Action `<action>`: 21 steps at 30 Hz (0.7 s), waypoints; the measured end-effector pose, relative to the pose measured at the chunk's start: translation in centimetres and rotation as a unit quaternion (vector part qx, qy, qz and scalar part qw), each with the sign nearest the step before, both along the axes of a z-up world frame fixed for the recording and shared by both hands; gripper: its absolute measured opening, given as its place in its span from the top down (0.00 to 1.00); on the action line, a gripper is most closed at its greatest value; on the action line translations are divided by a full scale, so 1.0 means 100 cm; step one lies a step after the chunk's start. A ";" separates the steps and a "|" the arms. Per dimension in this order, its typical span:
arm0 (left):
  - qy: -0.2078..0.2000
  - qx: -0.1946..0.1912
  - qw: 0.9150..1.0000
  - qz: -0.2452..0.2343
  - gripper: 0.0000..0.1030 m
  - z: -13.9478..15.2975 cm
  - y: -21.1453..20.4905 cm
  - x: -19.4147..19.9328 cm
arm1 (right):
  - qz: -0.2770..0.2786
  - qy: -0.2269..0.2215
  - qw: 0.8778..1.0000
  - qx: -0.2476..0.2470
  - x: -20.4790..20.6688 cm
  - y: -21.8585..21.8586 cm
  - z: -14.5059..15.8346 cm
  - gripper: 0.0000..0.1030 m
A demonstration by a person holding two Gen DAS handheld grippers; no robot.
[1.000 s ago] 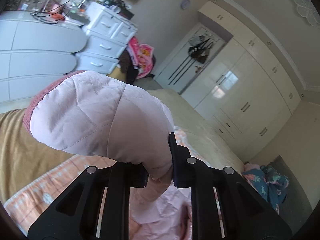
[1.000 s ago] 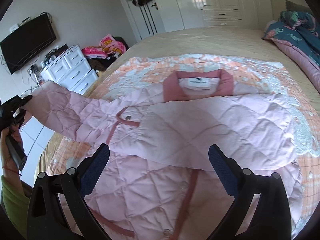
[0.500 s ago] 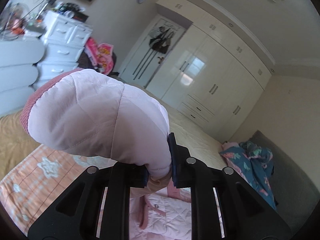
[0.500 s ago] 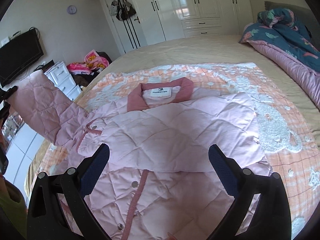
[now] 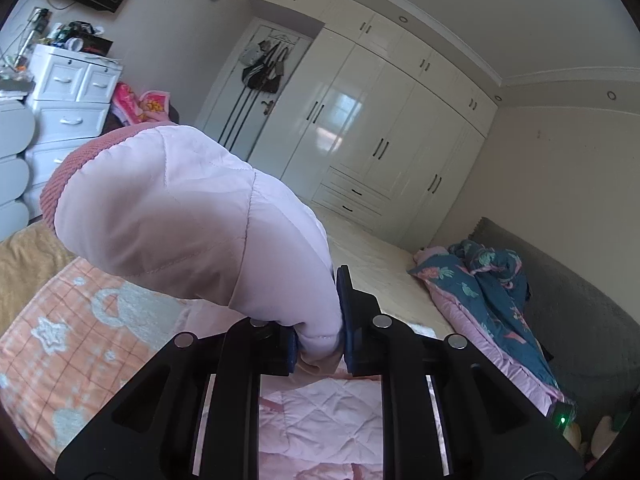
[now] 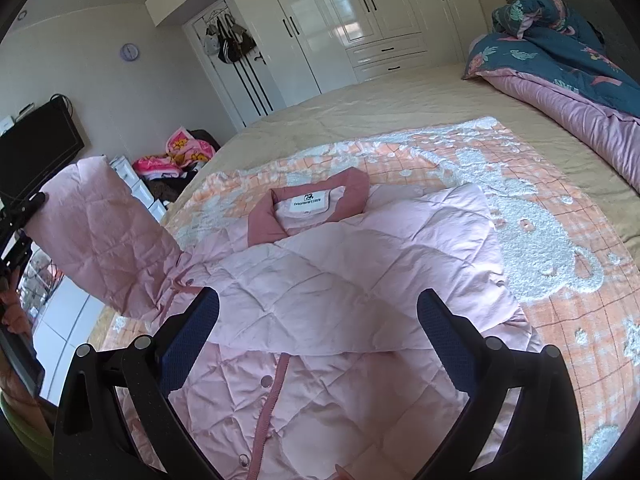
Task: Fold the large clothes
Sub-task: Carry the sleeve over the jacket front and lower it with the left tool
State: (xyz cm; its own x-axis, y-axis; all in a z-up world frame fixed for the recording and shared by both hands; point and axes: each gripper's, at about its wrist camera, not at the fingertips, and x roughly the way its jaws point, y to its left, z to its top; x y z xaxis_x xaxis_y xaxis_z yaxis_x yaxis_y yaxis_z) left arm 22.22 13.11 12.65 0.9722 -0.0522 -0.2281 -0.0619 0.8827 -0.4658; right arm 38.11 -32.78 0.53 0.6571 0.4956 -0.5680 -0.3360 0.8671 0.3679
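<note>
Left gripper (image 5: 318, 344) pinched tight on the jacket's sleeve (image 5: 192, 216); cuff end bulges up ahead of its fingers, lifted off the bed (image 6: 400, 108); right gripper (image 6: 318, 332) spread wide, nothing between its fingers, hovering over the pink quilted jacket (image 6: 340, 280); jacket lies flat just ahead on the orange blanket (image 6: 560, 248), other sleeve folded across its front, collar at the far end.

Jacket (image 6: 340, 300) lies on blanket (image 6: 560, 280) on bed (image 6: 400, 108); quilt (image 6: 580, 76) far right.
</note>
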 end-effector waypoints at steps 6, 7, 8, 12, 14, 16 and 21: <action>0.005 0.027 0.999 -0.033 0.91 -0.008 -0.031 0.011 | -0.021 -0.001 1.000 0.016 0.002 -0.021 0.005 0.04; 0.006 0.032 0.999 -0.038 0.91 -0.010 -0.037 0.013 | -0.025 -0.001 1.000 0.019 0.002 -0.024 0.006 0.04; 0.009 0.041 0.998 -0.043 0.91 -0.012 -0.044 0.015 | -0.030 -0.001 0.999 0.022 0.003 -0.028 0.007 0.04; 0.015 0.062 0.996 -0.058 0.91 -0.021 -0.061 0.022 | -0.045 0.001 0.998 0.035 0.004 -0.041 0.007 0.04; 0.018 0.074 0.995 -0.065 0.91 -0.024 -0.069 0.025 | -0.051 0.003 0.998 0.039 0.005 -0.046 0.007 0.04; 0.022 0.084 0.993 -0.074 0.91 -0.029 -0.078 0.029 | -0.056 0.005 0.997 0.044 0.007 -0.050 0.007 0.04; 0.036 0.123 0.986 -0.105 0.91 -0.045 -0.108 0.039 | -0.068 0.009 0.996 0.056 0.008 -0.060 0.007 0.04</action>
